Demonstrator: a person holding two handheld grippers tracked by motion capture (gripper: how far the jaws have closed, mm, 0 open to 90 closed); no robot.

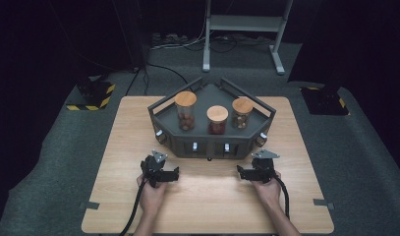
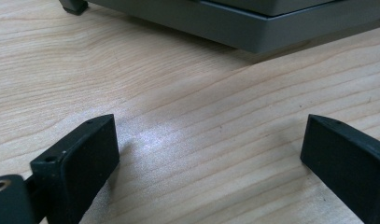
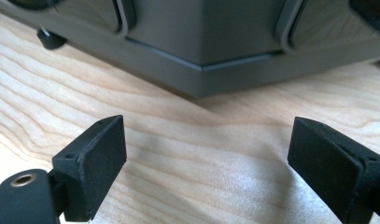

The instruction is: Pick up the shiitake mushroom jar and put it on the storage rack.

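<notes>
Just behind both empty, wide-open grippers, left [image 1: 174, 173] and right [image 1: 241, 172], the grey rack [image 1: 212, 145] is set; the right is nearer.

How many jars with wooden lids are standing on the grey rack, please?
3, all on the grey rack: the left jar, tallest, near its left rail; the middle jar, shortest, toward the front; the right jar near its right rail. None seems hidden.

Rack [image 1: 211, 142] sits mid-table [image 1: 207, 206] toward the far edge, three jars in it: left jar [image 1: 185, 110], middle jar [image 1: 217, 120], right jar [image 1: 242, 112]; left gripper [image 1: 160, 172] and right gripper [image 1: 255, 171] lie just before it, well apart.
</notes>
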